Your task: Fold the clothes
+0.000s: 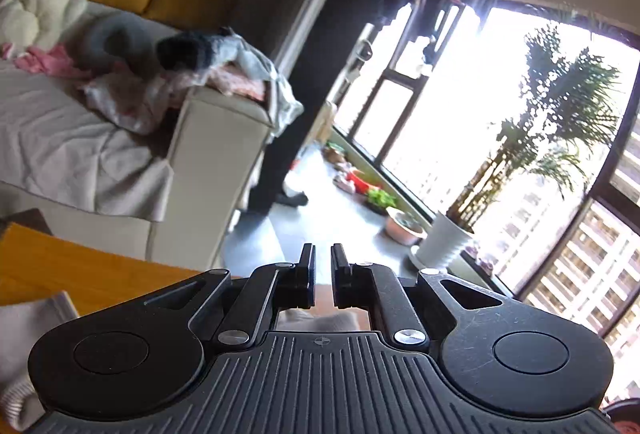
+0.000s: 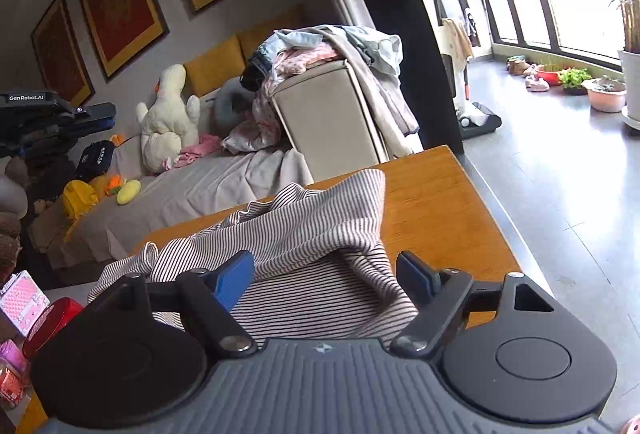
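Observation:
A black-and-white striped garment (image 2: pixel 312 234) lies crumpled on the orange wooden table (image 2: pixel 432 202), one part raised in a fold. My right gripper (image 2: pixel 326 274) hovers just over its near part, open wide, blue pads (image 2: pixel 236 280) on either side of the cloth and nothing clamped. My left gripper (image 1: pixel 323 258) is lifted and tilted, aimed past the table (image 1: pixel 80 266) toward the floor and window. Its fingers stand almost together with only a narrow slit, nothing between the tips. A pale edge of the garment (image 1: pixel 32 326) shows at the lower left under it.
A beige sofa (image 2: pixel 328 106) behind the table carries a heap of clothes (image 2: pixel 320 46), a white plush toy (image 2: pixel 168 110) and yellow cushions. Potted plants (image 1: pixel 444 246) line the window. A pink case (image 2: pixel 22 300) and red object (image 2: pixel 52 318) sit at the table's left.

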A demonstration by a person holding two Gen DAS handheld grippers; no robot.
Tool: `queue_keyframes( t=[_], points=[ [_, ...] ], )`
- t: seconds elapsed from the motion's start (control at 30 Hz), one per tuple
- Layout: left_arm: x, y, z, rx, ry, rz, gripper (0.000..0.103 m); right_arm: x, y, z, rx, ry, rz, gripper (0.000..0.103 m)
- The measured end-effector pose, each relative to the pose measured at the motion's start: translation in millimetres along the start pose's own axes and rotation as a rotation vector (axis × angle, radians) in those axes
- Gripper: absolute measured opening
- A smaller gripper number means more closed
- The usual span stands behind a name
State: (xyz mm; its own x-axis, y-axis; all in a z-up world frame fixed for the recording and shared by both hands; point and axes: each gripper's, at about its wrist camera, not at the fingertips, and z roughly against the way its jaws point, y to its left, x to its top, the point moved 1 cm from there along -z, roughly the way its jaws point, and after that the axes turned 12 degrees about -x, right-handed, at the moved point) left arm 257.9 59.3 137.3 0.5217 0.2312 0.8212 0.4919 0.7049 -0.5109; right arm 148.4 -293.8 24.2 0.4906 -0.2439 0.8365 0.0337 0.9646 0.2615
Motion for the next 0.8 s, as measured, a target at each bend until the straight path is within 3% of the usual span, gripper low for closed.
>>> queue_keyframes(
  t=[0.07,0.3,0.37,0.47,0.63,0.7,0.73,0.8],
  points=[
    [-15.9,-1.7,-7.0,0.024,0.049,-0.02,0.013,0.6,-1.5,3.3,-0.006,-0.008,0.028,0.079],
    [-83.6,21.4,17.9,0.441,0.173,-0.304,0.035,1.5,35.3,-4.3,0.063,-0.006,0.122,0.074],
    [-89.7,46.3,34.2,0.595,0.191,-0.377,0.041,-0.2,49.0,-7.2,0.094,0.001,0.132,0.074],
    [-96.8,82.0,45.1,0.718,0.248,-0.424,0.047,-4.0,67.4,-11.5,0.129,0.019,0.159,0.074],
    [-113.0,122.2,39.0,0.752,0.329,-0.398,0.048,-4.9,92.2,-11.8,0.152,0.04,0.207,0.074],
    [-114.0,129.0,36.6,0.751,0.32,-0.388,0.036,-3.5,102.0,-10.2,0.163,0.042,0.229,0.074],
    [-112.9,130.9,36.5,0.747,0.312,-0.379,0.02,-2.9,107.5,-7.7,0.167,0.04,0.245,0.074],
    [-108.6,131.4,40.1,0.736,0.289,-0.362,0.011,-0.6,113.3,-5.8,0.177,0.039,0.257,0.074]
  ],
)
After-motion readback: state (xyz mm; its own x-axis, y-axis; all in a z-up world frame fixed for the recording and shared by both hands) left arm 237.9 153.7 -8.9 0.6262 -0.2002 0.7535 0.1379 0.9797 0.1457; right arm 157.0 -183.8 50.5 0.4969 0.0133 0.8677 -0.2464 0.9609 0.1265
